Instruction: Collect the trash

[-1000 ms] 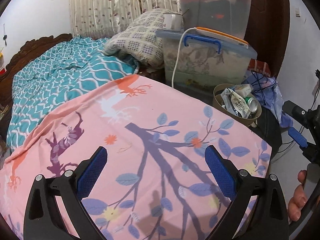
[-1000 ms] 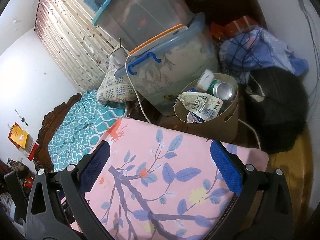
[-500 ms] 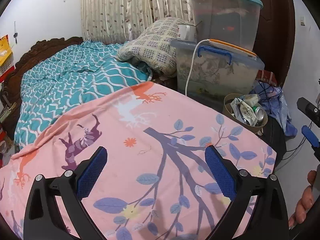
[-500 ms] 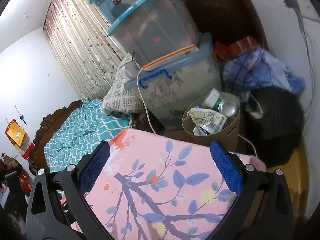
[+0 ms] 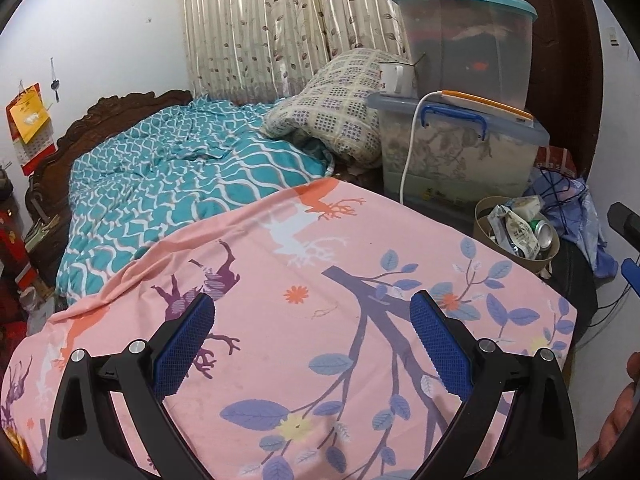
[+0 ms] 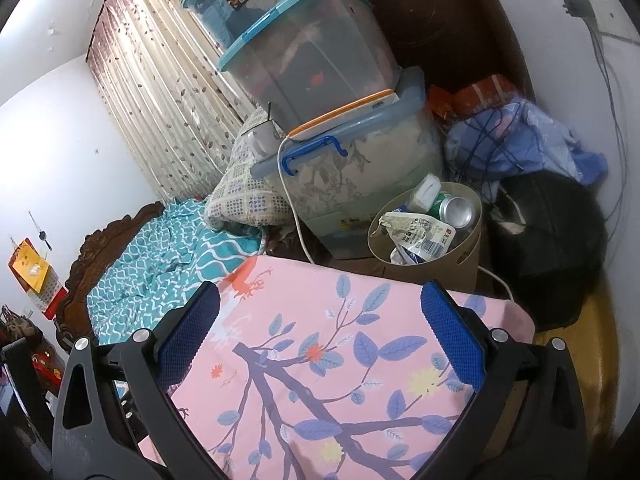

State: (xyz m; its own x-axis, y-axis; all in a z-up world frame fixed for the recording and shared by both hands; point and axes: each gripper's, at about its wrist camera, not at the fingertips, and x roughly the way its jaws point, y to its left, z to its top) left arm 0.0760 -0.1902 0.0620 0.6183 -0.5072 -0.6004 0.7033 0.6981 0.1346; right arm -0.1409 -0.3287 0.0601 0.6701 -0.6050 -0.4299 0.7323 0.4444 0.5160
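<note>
A round tan bin (image 6: 466, 250) stands on the floor past the far corner of the bed. Inside it lie a crumpled wrapper (image 6: 420, 234), a green can (image 6: 454, 210) and a white container (image 6: 424, 192). The same bin (image 5: 532, 262) sits at the right in the left wrist view, with the wrapper (image 5: 518, 232) and can (image 5: 542, 230) showing. My left gripper (image 5: 312, 330) hangs open above the pink flowered sheet (image 5: 320, 272), nothing between its blue pads. My right gripper (image 6: 320, 322) is open too, over the sheet's corner (image 6: 360, 340), short of the bin.
Stacked clear storage boxes (image 6: 320, 80) stand behind the bin, a white cable (image 6: 294, 216) trailing down. Blue cloth (image 6: 520, 140) and a black bag (image 6: 548, 240) lie right of the bin. A teal quilt (image 5: 180, 184) and checked pillow (image 5: 340, 108) cover the far bed. A hand (image 5: 616, 420) shows at the right edge.
Both grippers have pulled back and risen from the bin, which looks smaller and farther now. More of the bed and curtain shows. Both stayed open.
</note>
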